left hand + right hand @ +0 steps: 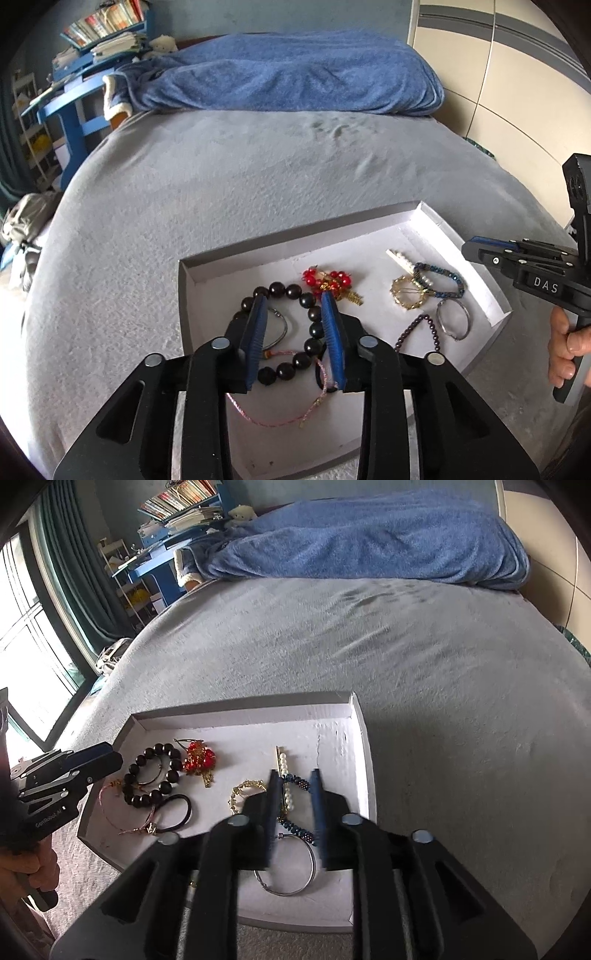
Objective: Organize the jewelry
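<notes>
The jewelry is held in a shallow white cardboard tray point(364, 738) on the grey bedspread point(258, 177). Risk noted: the dark wooden-bead bracelet point(308, 314) lies over a thin wire hoop point(280, 325) and a pink braided cord point(273, 417), so a lift of one piece is likely to drag the others. A similar tangle is seen on the right, where the blue beaded bracelet point(295, 779) crosses the pearl hair clip point(284, 775) and the gold ring brooch point(243, 790). The light tray may also be shifted on the soft cover.

The left gripper point(295, 332) is held low over the bead bracelet, jaws apart, nothing gripped. The right gripper point(295, 812) is poised over the blue bracelet and silver bangle point(291, 886), jaws likewise parted and empty; contact with the pieces cannot be judged, possibly none. Both point toward the blue blanket point(369, 535).
</notes>
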The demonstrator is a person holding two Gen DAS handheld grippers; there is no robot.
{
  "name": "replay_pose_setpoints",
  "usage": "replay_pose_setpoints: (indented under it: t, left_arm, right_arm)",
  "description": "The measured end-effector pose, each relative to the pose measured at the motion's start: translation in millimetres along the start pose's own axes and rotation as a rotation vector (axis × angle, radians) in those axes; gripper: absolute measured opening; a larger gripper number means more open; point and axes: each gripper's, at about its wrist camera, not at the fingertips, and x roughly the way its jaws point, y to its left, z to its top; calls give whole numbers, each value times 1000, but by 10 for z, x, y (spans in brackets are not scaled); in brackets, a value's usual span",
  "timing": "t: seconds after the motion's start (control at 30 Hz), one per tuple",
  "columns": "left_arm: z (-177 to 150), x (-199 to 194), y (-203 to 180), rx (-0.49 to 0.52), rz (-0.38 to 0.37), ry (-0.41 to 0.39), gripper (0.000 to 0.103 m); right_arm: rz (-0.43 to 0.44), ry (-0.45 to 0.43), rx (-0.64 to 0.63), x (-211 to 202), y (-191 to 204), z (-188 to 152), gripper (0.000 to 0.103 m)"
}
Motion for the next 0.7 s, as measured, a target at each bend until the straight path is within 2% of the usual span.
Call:
replay_pose_setpoints:
  t: [0.03,0.07,0.1,0.13,0.23,0.33,0.4,0.47,0.7]
  left_arm:
    - [-2,-21,-7,1,-2,-4,36]
    - [-10,-56,-17,3,-3,-12,52]
    - [-19,-87,-24,4,-1,-26,73]
    - [-39,-145,-37,8,11,-57,78]
    - [-91,-239,-57,11,30,-79,81]
    - [-156,-337,-53,-9,42,-109,87]
    - [-212,-397,-66,-26,45,-128,87]
    - [-264,-441,-97,-32,52,-145,88]
    - [-608,-603,-224,-107,112,-243,94]
  right_arm:
    - [0,-3,0,-20,-1,-7,24]
    - [0,-5,0,-28,-8,-12,27]
    - [1,-7,-2,-36,-6,-18,29]
    - [2,-18,-4,-65,-6,-43,34]
    - [10,-50,12,-143,-26,-123,42]
    - [23,-74,23,-223,-21,-220,55]
    - [27,-80,11,-261,3,-264,61]
    - [23,-103,-7,-317,37,-328,70]
    - [11,-203,-48,-496,158,-586,89]
